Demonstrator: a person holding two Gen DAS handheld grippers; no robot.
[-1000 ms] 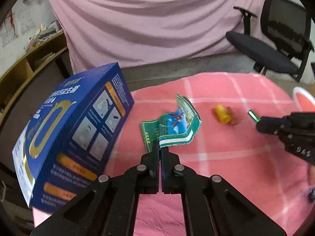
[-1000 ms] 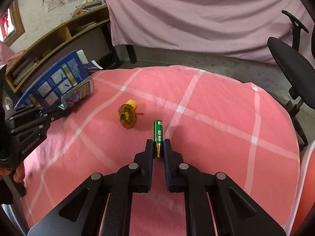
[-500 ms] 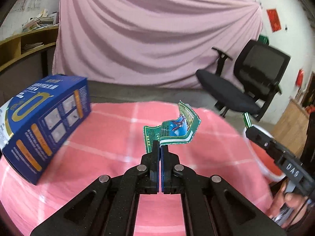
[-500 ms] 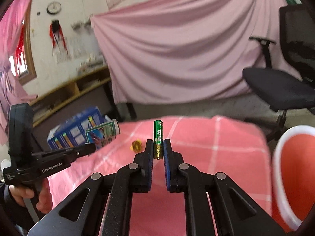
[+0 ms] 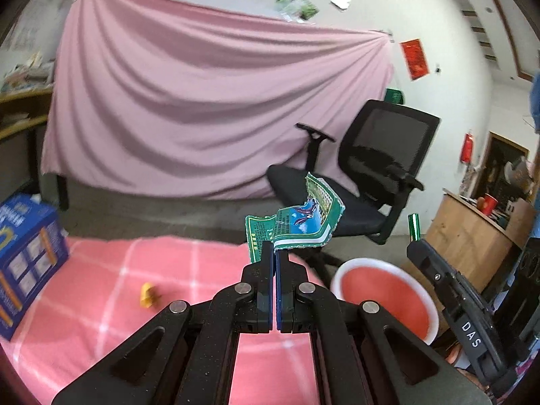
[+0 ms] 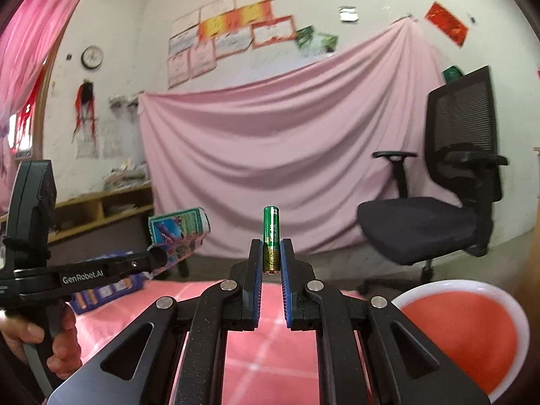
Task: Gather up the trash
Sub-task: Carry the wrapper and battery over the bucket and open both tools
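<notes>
My left gripper [image 5: 273,248] is shut on a crumpled green and blue wrapper [image 5: 297,222], held in the air above the pink checked tablecloth [image 5: 111,307]. My right gripper [image 6: 271,246] is shut on a green battery [image 6: 271,236] that stands upright between the fingers. The battery also shows in the left wrist view [image 5: 413,226], and the wrapper in the right wrist view [image 6: 179,229]. A red bin with a white rim [image 5: 384,295] stands past the table's right edge, also in the right wrist view [image 6: 465,334]. A yellow scrap [image 5: 147,296] lies on the cloth.
A blue carton [image 5: 27,256] stands at the table's left. A black office chair [image 5: 368,182] is behind the table, before a pink hanging sheet [image 5: 202,108]. A wooden desk [image 5: 472,236] stands at the right. Shelves [image 6: 101,209] line the left wall.
Both grippers have risen and swung right, carrying the wrapper and the battery. The red bin has come into fuller view; the carton and the yellow scrap have slid left.
</notes>
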